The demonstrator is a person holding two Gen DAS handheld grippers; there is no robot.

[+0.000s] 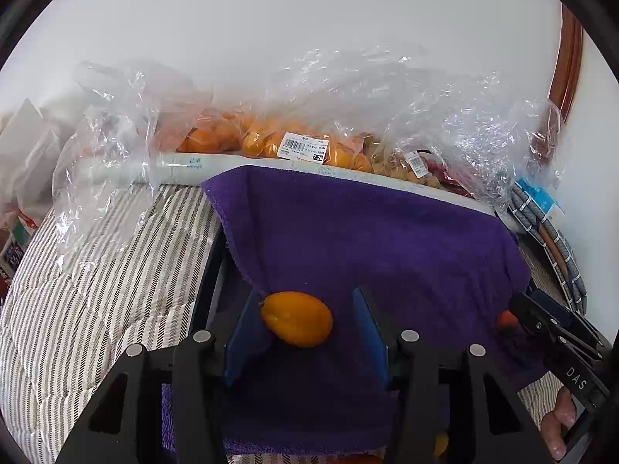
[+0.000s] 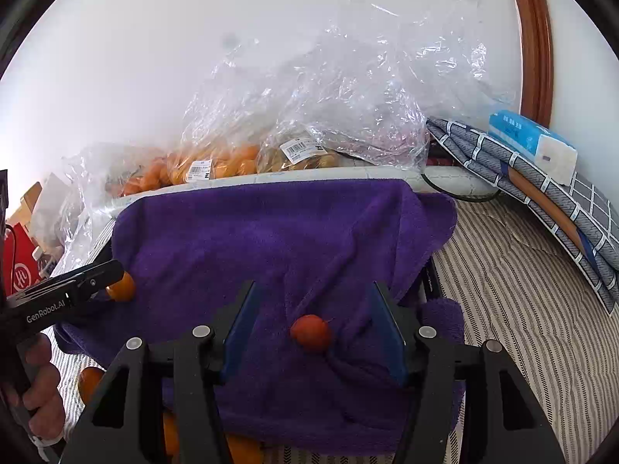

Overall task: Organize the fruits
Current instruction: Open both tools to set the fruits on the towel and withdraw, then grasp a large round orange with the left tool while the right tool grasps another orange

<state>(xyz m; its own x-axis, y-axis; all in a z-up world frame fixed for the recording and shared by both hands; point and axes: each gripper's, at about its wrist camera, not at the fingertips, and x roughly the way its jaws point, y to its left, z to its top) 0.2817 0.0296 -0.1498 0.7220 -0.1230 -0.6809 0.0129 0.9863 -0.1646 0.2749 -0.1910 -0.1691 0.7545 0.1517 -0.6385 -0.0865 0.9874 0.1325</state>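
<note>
The left tool point(image 1: 305, 332) stands apart around the orange fruit point(image 1: 297, 324) on the purple towel point(image 1: 371, 239), the fruit hard against its left finger, long axis slanting across the gap. The right tool point(image 2: 315, 328) (also apart) frames a small red fruit point(image 2: 310, 333), touching neither finger.

A bed point(image 2: 514, 282) with a striped, quilted cover is carrying everything here. A purple towel point(image 2: 271, 239) is lying spread across the middle of the frame, draped over something dark underneath. Beyond it, along the wall, clear plastic bags of fruit point(image 2: 216, 166) are sitting on a white tray point(image 1: 185, 166). At the right of the frame a folded checked blanket point(image 2: 541, 185) is resting on the cover, with a blue tissue pack point(image 2: 530, 139) lying on top.
</note>
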